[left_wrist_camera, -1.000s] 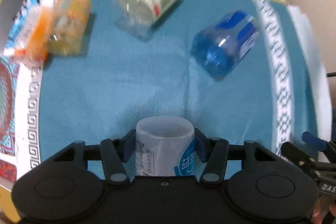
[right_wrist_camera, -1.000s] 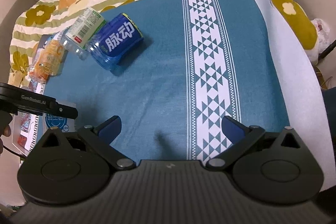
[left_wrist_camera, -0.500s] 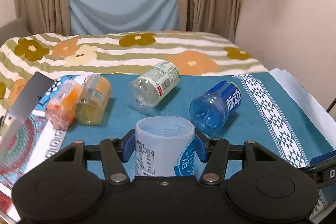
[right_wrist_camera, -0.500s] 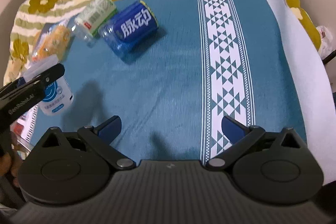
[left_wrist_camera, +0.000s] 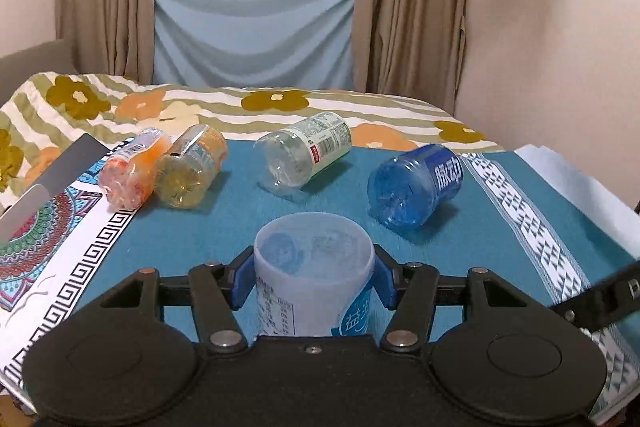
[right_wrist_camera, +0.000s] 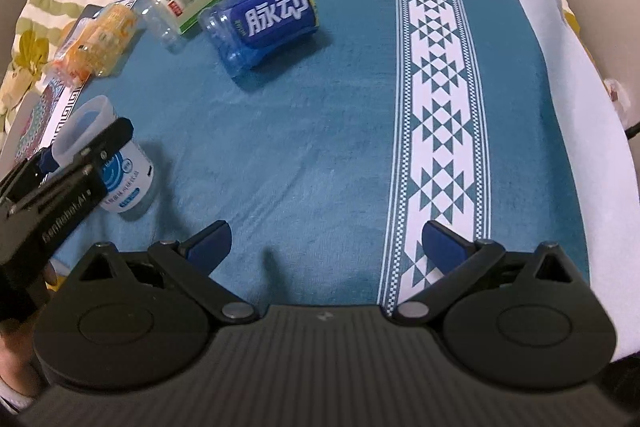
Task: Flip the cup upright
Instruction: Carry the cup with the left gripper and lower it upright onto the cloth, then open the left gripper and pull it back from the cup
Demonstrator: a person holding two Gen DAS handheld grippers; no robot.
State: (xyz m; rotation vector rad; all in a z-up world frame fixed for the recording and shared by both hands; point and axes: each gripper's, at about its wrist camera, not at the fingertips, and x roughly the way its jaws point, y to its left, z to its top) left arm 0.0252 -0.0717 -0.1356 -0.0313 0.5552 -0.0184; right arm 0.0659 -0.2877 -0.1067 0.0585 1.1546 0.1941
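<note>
Left gripper [left_wrist_camera: 315, 281]: blue pads pinch the cup [left_wrist_camera: 314, 275] from both sides, just under its rim.
Cup: upright between the pads, open mouth up, white with a blue label (seen too from the right wrist [right_wrist_camera: 106, 163]); its base seems to touch the teal cloth [left_wrist_camera: 240, 223], though the gripper body hides the contact.
Left gripper pose: held level, fingers pointing forward over the cloth toward the window.
Right gripper [right_wrist_camera: 326, 241]: fingers spread wide, nothing between them, only cloth below.
Right gripper pose: tilted down over the cloth, well right of the cup.
Beyond the left fingers: blue bottle [left_wrist_camera: 414, 187], clear bottle [left_wrist_camera: 306, 153], yellow bottle [left_wrist_camera: 190, 167] and orange bottle [left_wrist_camera: 134, 167], all on their sides.
</note>
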